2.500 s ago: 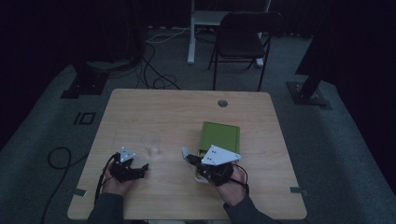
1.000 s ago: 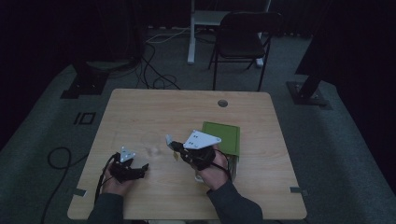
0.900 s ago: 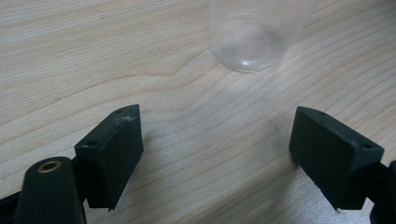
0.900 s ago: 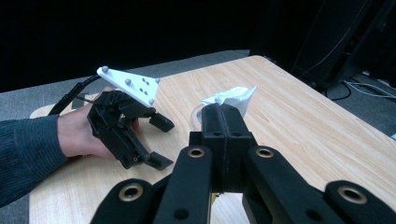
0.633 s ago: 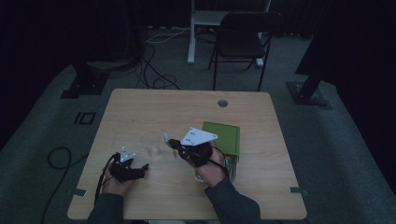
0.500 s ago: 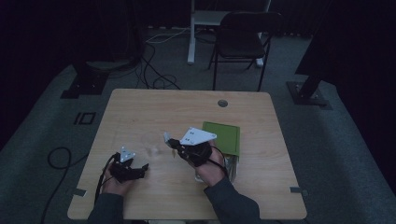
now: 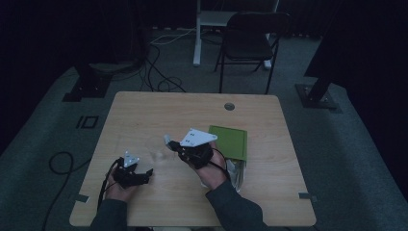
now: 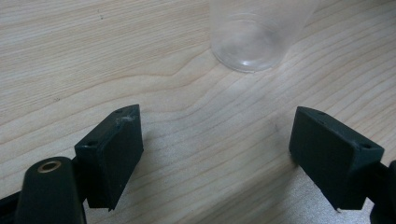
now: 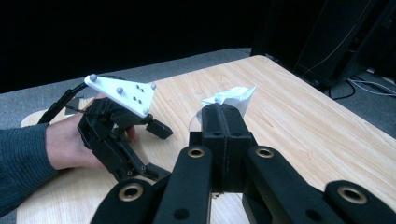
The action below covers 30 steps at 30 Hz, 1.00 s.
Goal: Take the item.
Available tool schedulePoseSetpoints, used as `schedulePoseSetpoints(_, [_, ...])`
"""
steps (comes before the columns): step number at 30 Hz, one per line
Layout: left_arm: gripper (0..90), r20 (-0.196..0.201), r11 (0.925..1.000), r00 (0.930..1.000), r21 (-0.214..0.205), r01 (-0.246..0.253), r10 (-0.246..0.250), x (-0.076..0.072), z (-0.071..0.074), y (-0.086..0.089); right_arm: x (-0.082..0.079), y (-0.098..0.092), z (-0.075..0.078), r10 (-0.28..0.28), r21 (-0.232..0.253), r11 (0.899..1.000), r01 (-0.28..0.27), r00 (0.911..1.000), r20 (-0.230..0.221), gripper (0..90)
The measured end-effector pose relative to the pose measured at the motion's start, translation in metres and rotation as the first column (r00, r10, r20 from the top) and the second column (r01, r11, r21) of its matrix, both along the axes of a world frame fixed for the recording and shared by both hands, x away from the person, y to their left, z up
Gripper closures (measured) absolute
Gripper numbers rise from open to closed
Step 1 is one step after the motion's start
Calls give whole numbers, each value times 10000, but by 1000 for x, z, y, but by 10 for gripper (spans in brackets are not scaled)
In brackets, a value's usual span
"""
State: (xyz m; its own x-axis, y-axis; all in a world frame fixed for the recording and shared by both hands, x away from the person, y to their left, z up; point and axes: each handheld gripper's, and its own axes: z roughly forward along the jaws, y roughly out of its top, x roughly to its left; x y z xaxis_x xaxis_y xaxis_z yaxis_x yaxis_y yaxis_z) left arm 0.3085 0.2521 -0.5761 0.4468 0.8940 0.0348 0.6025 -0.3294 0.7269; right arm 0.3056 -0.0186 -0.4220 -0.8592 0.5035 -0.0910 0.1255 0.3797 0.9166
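The right gripper [image 9: 224, 112] pinches a small crumpled white paper scrap [image 9: 231, 97]: light, soft, easily dropped. Near-left, the left gripper [image 8: 217, 154] gapes wide before a clear, thin, tippable plastic cup [image 8: 254, 35].

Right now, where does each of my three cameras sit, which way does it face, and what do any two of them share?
High view: fixed above the person's side, facing forward and down on the table; both forearms, left gripper and right gripper show.
Left gripper view: rides the left gripper, facing down at the tabletop and a clear cup; jaws wide apart.
Right gripper view: rides the right gripper, facing across the table; jaws shut on a white scrap.
Shared: the left gripper shows in the right gripper view too.
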Motion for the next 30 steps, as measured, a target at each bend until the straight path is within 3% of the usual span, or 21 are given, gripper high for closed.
schedulePoseSetpoints(20, [183,-31,10000,10000,13,16,-16,0,0,0,13,23,6,64,95,9999,-65,9999,136,900])
schedulePoseSetpoints(30, [183,-31,10000,10000,2,10,-10,0,0,0,23,33,2,48,223,9997,-47,10000,-44,900])
